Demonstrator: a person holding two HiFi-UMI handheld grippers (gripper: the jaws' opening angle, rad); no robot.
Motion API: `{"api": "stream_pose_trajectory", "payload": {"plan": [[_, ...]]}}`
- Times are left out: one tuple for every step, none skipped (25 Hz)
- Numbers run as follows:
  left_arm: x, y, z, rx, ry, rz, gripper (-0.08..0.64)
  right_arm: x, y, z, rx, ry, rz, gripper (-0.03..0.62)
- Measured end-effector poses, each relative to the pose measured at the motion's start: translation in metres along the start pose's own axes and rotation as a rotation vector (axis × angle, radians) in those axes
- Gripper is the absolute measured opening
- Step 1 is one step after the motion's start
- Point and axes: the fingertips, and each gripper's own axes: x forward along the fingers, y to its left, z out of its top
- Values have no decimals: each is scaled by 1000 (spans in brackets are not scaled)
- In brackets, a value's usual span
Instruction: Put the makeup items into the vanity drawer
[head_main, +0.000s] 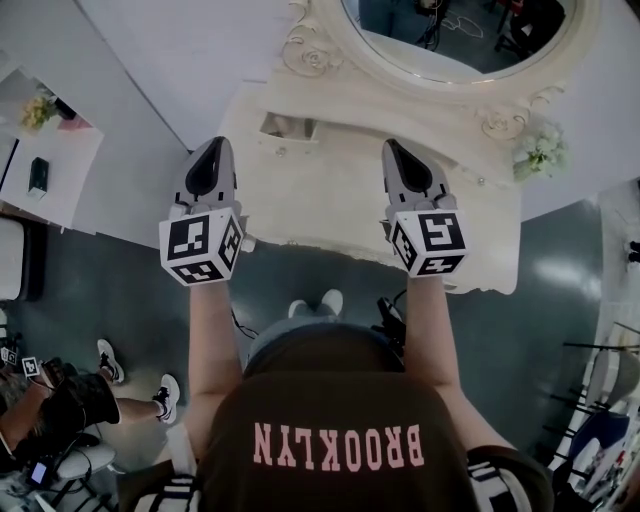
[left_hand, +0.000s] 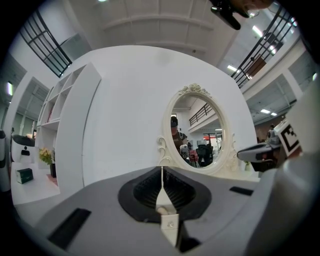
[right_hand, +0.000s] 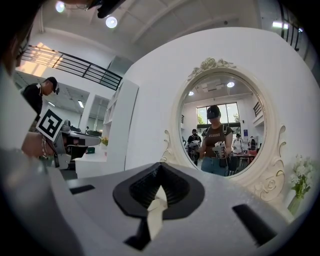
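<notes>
While both grippers hang side by side over the white vanity counter (head_main: 330, 200) in the head view, neither one carries anything. The left gripper (head_main: 214, 148) sits left of centre and the right gripper (head_main: 393, 150) right of centre, well apart, tips aimed toward the oval mirror (head_main: 460, 35) at the top of the frame. Each has its marker cube (head_main: 200, 245) at the near end, w/ a bare forearm behind it.

In the left gripper view the left gripper's jaws are pressed together, tips meeting in one thin line, nothing between. In the right gripper view the right gripper's jaws are likewise together and empty.

The drawer (head_main: 288, 126), a small boxy recess w/ a dark inside, is at the upper left of the counter, by the mirror's scrolled frame, just past the left gripper's tip. Can't tell what, if anything, is in it. The makeup items can't be made out in any view.

White flowers (head_main: 540, 150) stand at the counter's right end, near the mirror frame. A white side shelf (head_main: 60, 150) at the left edge of the frame holds a small dark box (head_main: 38, 175). At lower left, another person's shoes (head_main: 165, 395) show on the grey floor (head_main: 130, 300). The person wears a brown shirt (head_main: 340, 440) w/ pink lettering.
</notes>
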Motion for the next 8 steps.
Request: {"api": "stream_pose_trajectory", "payload": {"plan": [[0, 0, 0, 2, 1, -2, 11, 0, 0, 1, -1, 0, -1, -3], [0, 1, 1, 3, 2, -4, 11, 1, 0, 2, -3, 0, -3, -3], [-1, 2, 1, 4, 2, -4, 11, 1, 0, 3, -5, -1, -4, -3], [-1, 2, 1, 4, 3, -4, 11, 1, 0, 3, -7, -1, -5, -3], [-2, 2, 0, 4, 3, -3, 11, 1, 0, 4, -9, -1, -6, -3], [-2, 2, 0, 3, 3, -3, 11, 1, -1, 4, -10, -1, -7, -3], [-3, 1, 0, 2, 4, -2, 11, 0, -1, 4, -12, -1, -8, -3], [-3, 1, -1, 2, 4, -1, 11, 0, -2, 4, -14, -1, -8, -3]]}}
